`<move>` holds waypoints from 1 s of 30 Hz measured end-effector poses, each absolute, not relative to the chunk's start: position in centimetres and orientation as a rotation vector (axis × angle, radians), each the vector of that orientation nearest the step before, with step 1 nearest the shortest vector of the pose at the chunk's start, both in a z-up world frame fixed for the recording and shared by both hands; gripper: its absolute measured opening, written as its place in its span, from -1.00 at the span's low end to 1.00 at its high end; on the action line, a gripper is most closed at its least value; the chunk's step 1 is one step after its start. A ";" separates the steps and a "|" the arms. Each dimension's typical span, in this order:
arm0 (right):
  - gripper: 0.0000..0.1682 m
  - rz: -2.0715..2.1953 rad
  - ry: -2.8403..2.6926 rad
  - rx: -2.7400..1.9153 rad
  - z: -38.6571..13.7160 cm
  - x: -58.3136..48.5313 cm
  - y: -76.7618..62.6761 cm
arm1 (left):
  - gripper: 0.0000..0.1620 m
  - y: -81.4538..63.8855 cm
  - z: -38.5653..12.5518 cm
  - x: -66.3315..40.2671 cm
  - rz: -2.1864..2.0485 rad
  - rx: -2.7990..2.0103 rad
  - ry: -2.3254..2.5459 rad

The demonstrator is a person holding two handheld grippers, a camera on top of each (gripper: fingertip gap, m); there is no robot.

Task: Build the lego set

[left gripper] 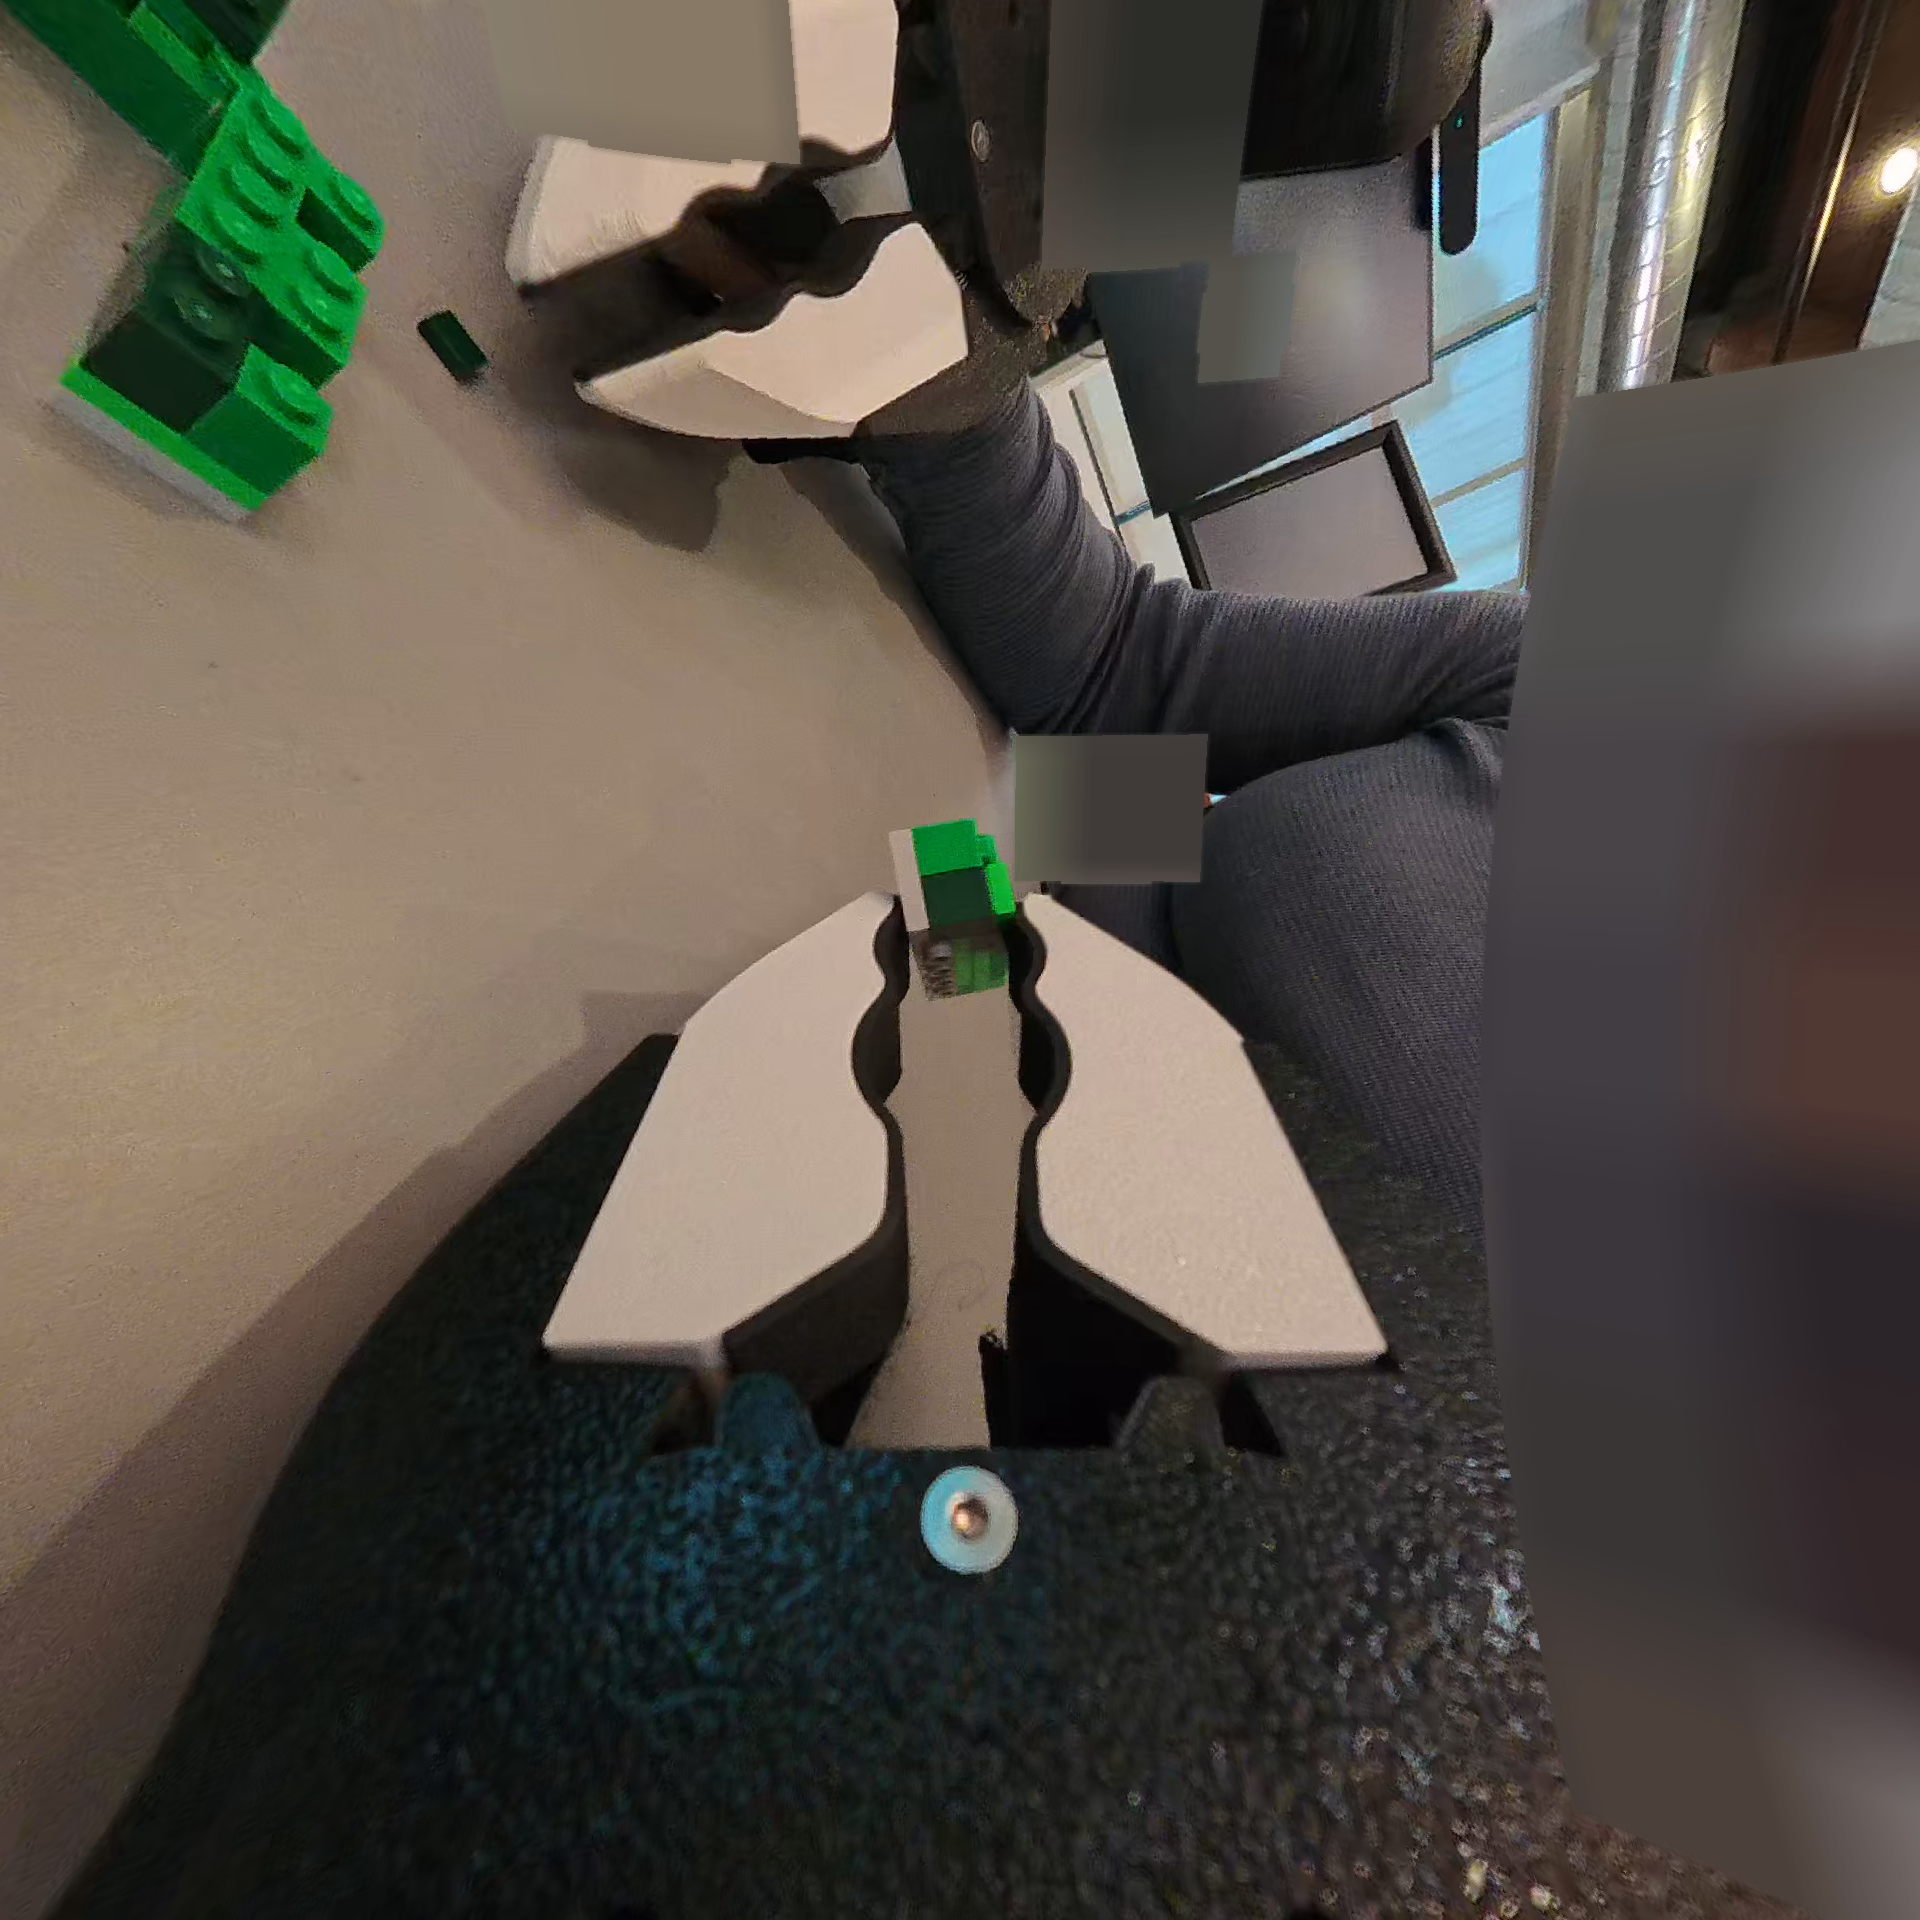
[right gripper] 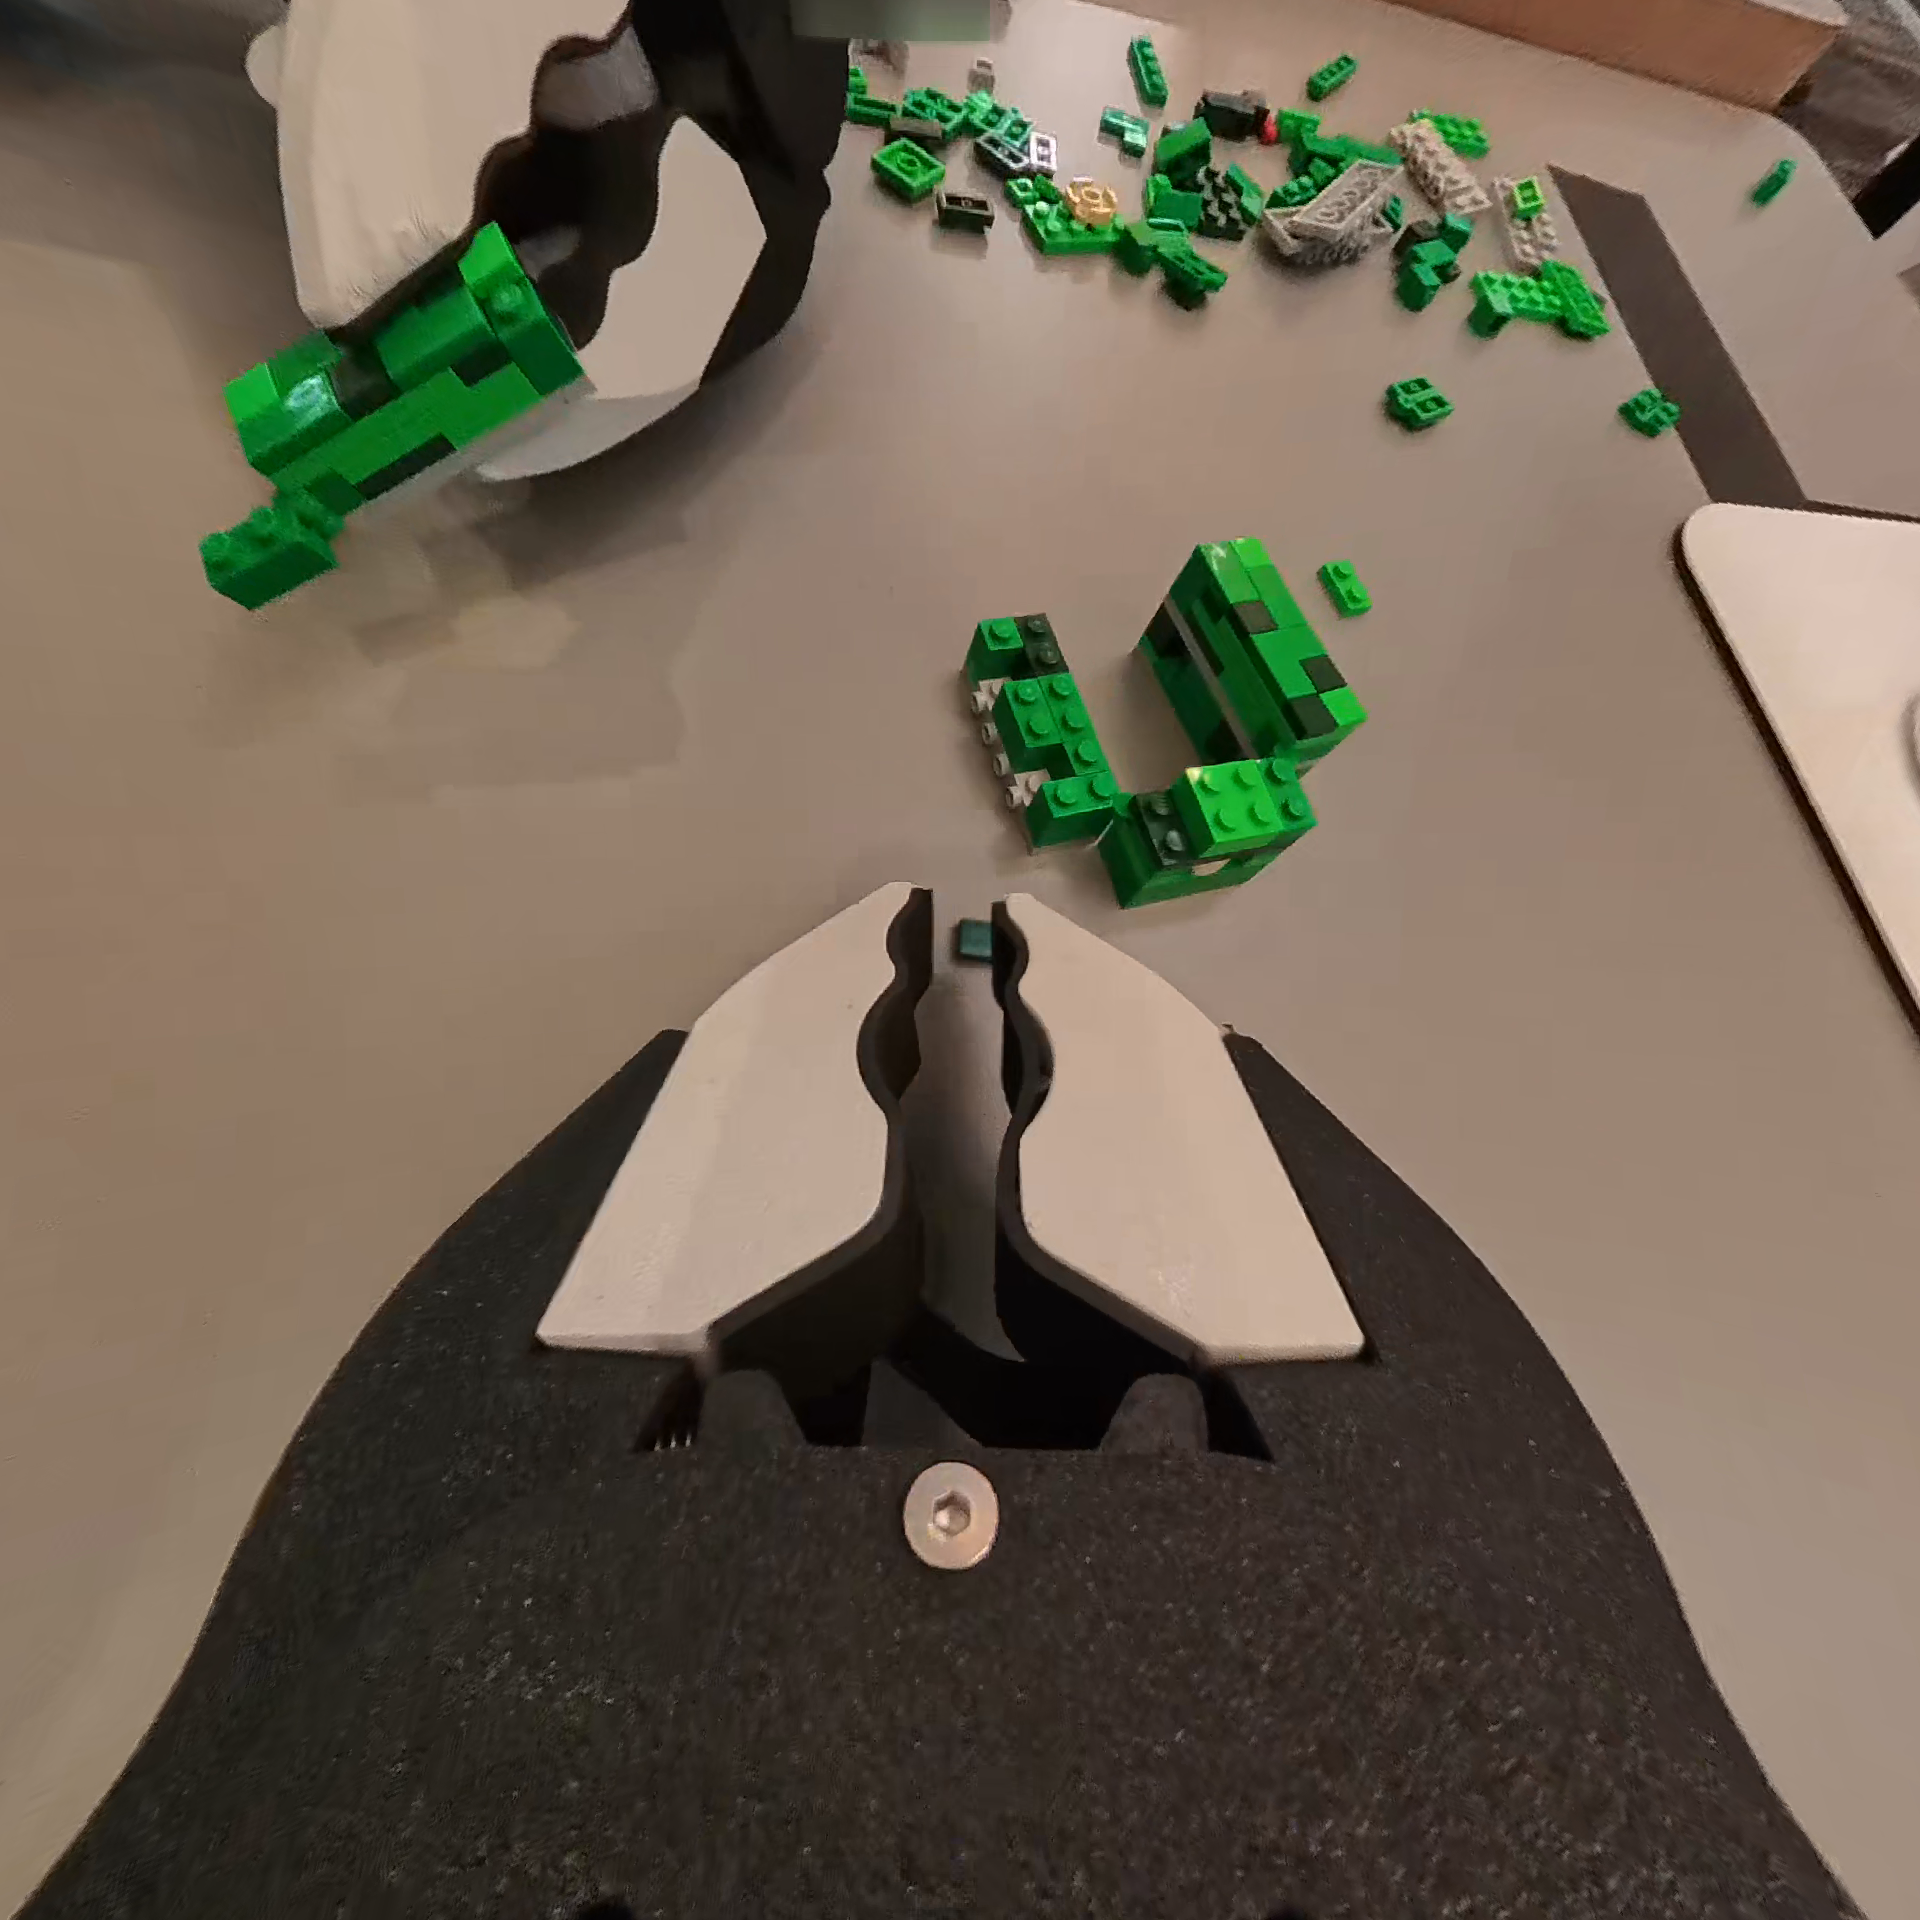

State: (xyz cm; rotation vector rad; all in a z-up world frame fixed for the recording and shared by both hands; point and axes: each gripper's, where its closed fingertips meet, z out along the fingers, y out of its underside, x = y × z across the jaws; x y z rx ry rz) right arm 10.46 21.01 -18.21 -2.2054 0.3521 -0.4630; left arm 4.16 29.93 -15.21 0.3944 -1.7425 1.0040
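A: Where does the left gripper (left gripper: 958,914) stand?

B: It pinches a green brick assembly (left gripper: 954,902) between its fingertips. In the right wrist view that same assembly (right gripper: 384,395) sticks out past the white fingers, above the grey table (right gripper: 520,779), with bare table beneath and around it

A: And the right gripper (right gripper: 961,920)?

B: Low over the table, fingers a little apart. A small dark green piece (right gripper: 975,938) sits in the gap between the tips; I cannot tell whether the pads touch it. The left wrist view shows that piece (left gripper: 453,343) lying on the table just beside the right gripper's tips

A: What crowds it?

B: Just beyond the tips to the right, a partly built green model (right gripper: 1164,727) lies on the table, its nearest corner close to the right finger. To the left of the tips the table is open

A: Further out?

B: A pile of loose green and grey bricks (right gripper: 1226,177) near the far edge, well apart from both grippers. A few single green bricks (right gripper: 1418,402) lie between the pile and the model. A white board (right gripper: 1829,665) with rounded corners sits at the right edge, and a dark strip (right gripper: 1673,332) runs along the table there. The table's near edge shows in the left wrist view beside a person's grey sleeve (left gripper: 1101,582)
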 end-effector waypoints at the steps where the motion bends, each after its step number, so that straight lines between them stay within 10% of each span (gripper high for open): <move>1: -0.84 -0.460 0.360 -2.202 -18.2 10.6 20.9 | -0.78 29.9 -15.2 4.2 1.003 0.397 -1.738; 30: -0.79 -0.261 0.533 -2.232 -19.2 10.6 20.7 | -0.78 29.8 -15.3 4.2 0.992 0.410 -1.729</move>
